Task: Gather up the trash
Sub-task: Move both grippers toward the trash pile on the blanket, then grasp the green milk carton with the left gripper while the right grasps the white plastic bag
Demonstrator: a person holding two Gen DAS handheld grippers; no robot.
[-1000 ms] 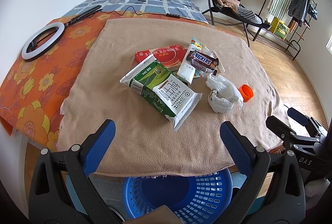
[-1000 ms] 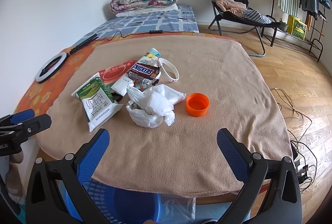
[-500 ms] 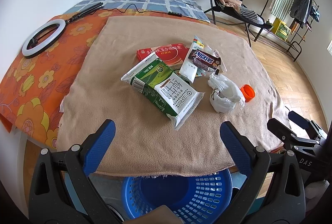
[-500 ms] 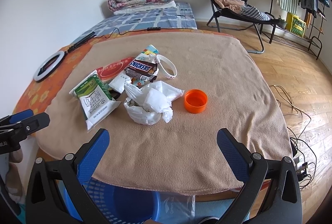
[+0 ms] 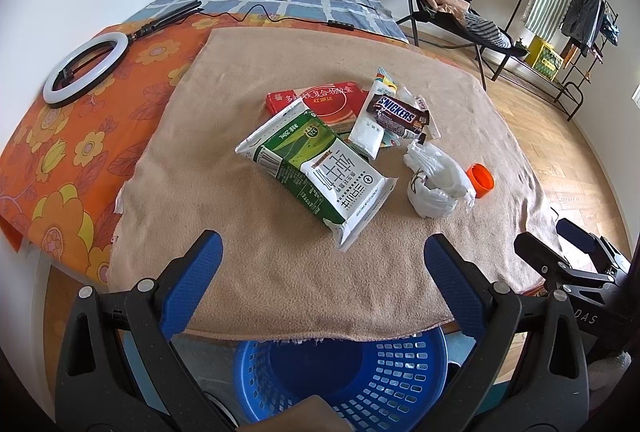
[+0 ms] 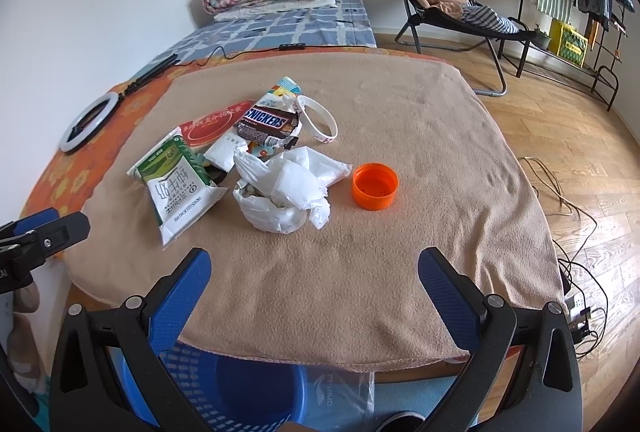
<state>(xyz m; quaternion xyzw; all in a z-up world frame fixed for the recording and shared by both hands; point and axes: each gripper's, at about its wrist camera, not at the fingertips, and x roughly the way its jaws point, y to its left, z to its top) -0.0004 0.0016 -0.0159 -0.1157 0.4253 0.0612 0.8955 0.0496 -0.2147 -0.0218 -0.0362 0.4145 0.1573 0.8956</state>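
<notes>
Both grippers are hovering at the near edge of a tan blanket [image 5: 248,272] spread over the tabletop, each with its blue-padded jaws spread wide and nothing between them. The left gripper [image 5: 322,264] is facing a green-and-white milk carton [image 5: 320,171] lying flattened near the middle of the blanket, its near end pointing toward the near edge. The right gripper [image 6: 314,276] is lined up with a crumpled white plastic bag [image 6: 284,191] and, just beside it toward the right edge, an orange cap [image 6: 375,185] sitting open side up. Behind them a Snickers wrapper [image 6: 266,123] is resting on a white sachet [image 5: 366,129] and overlapping a red packet [image 5: 320,99], with a white ring [image 6: 318,119] touching the pile on its far side. A blue basket [image 5: 360,372] is waiting on the floor, partly under the blanket's near edge. The likely trouble: pads closing on the flat carton may be pinching the soft blanket with it and dragging the whole pile; the loose bag could be slipping or spilling whatever it holds; the shallow cap may be skidding away; and a release made too early could be landing trash on the overhang instead of in the basket.
</notes>
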